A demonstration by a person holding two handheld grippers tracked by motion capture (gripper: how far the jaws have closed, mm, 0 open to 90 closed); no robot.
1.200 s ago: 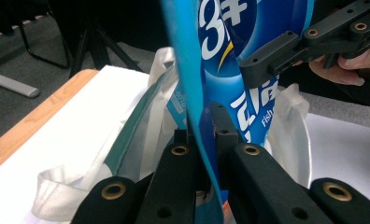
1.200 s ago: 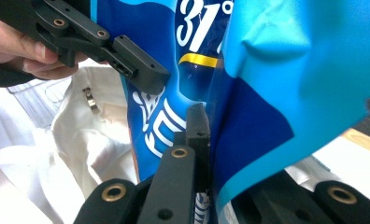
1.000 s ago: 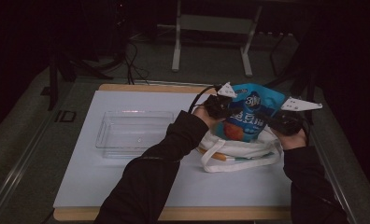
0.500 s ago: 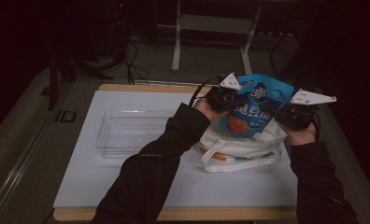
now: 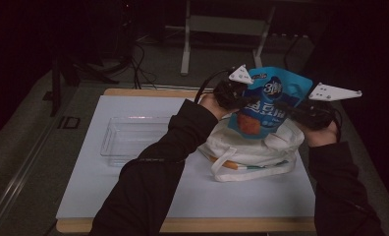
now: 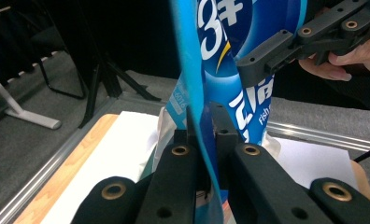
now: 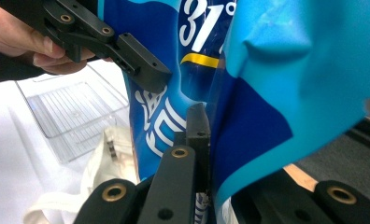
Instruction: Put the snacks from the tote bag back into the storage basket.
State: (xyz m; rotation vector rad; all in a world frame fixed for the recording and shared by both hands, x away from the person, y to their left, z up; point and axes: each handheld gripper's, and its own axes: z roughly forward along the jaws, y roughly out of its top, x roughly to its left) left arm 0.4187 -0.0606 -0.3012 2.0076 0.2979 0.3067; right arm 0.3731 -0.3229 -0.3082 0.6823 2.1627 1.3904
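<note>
A blue snack bag [image 5: 268,103] with white lettering and an orange picture hangs upright above a white cloth tote bag [image 5: 254,147]. My left gripper [image 5: 239,96] is shut on the bag's left edge and my right gripper [image 5: 293,109] is shut on its right edge. In the left gripper view the blue snack bag [image 6: 220,79] runs between my closed jaws, my left gripper [image 6: 205,123] pinching its edge, and the other gripper shows at upper right. In the right gripper view my right gripper [image 7: 206,126] pinches the blue snack bag [image 7: 267,70]; one jaw is hidden behind the bag.
A clear plastic tray [image 5: 128,137] lies on the white mat [image 5: 148,196] to the left of the tote bag. The tray [image 7: 75,112] and the cloth tote bag [image 7: 103,163] show again in the right gripper view. A wooden table edge [image 5: 182,225] runs along the front.
Both grippers have risen together, lifting the blue snack bag up out of the white tote bag. The tote stays on the mat.
</note>
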